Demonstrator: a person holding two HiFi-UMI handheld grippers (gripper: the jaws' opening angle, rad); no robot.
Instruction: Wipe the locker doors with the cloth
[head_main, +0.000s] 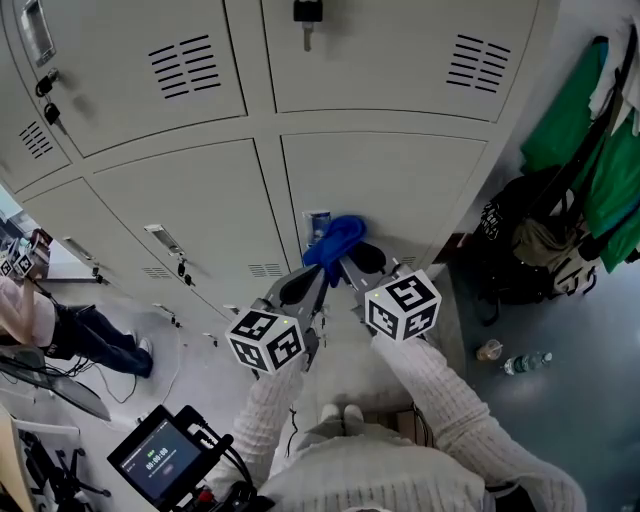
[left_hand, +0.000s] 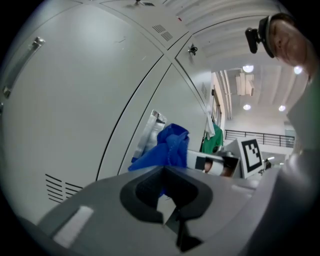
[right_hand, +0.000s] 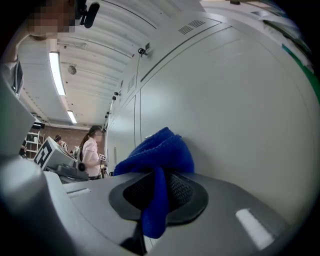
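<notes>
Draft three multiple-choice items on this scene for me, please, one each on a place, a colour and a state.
1. Where is the cloth?
A. Against a locker door
B. On the floor
C. Hung on a padlock

2. What colour is the cloth?
A. Green
B. Blue
C. White

3. How do the right gripper's jaws stand?
A. Wide apart and empty
B. Closed on the cloth
C. Closed on a key

Answers:
1 A: in the head view the cloth is held up against a locker door, well off the floor.
2 B: it shows bright blue in all three views.
3 B: in the right gripper view the right gripper has its jaws pinched on the cloth, with a fold hanging down between them.
</notes>
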